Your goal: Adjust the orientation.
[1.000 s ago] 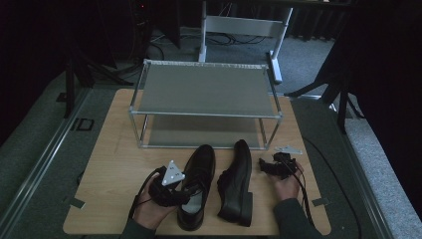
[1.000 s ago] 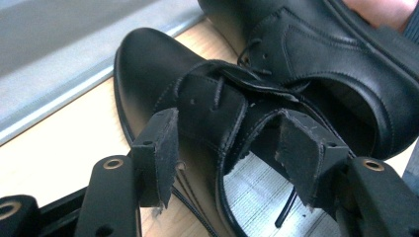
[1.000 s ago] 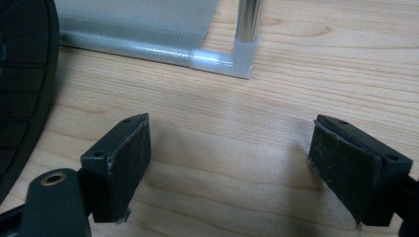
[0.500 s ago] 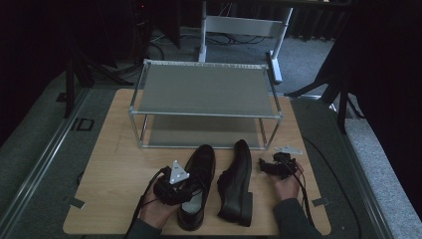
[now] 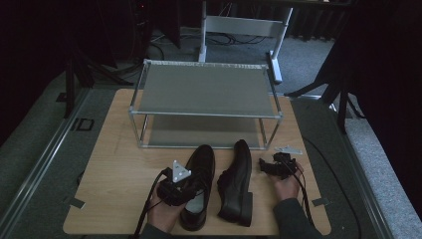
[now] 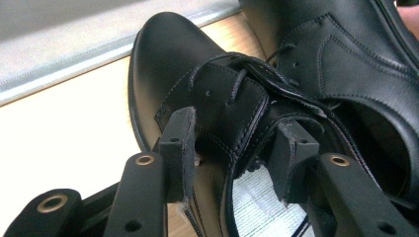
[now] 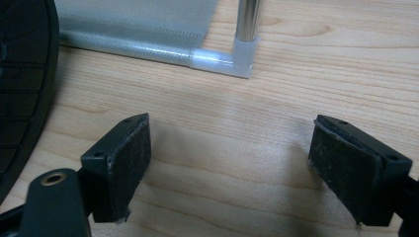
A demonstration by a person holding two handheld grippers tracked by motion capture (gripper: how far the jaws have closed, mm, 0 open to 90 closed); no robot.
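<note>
While my left fingers (image 6: 232, 148) have just been closing, they now straddle the laced side flap of the left dress shoe (image 5: 198, 185), one pad outside the leather and the other down inside the shoe's opening; I cannot tell whether the pads are pressing on it yet, so I call them not yet clenched. In the left gripper view the shoe's rounded toe (image 6: 168, 54) points away from the fingers, its laces (image 6: 242, 74) cross just above them, and a white insole label shows between them. The second shoe (image 5: 237, 181) lies just beside this one, tipped on its side with its sole turned to my right gripper. My right fingers (image 7: 232, 168) are released and wide apart, with only bare wooden bench (image 7: 306, 64) between them, and the second shoe's sole (image 7: 22, 84) is just beside their left pad. From the high view my right gripper (image 5: 276, 166) sits just right of the shoes. The shoe rack (image 5: 204, 107) stands just beyond both shoes, its corner post (image 7: 245, 37) close ahead of my right fingers.
</note>
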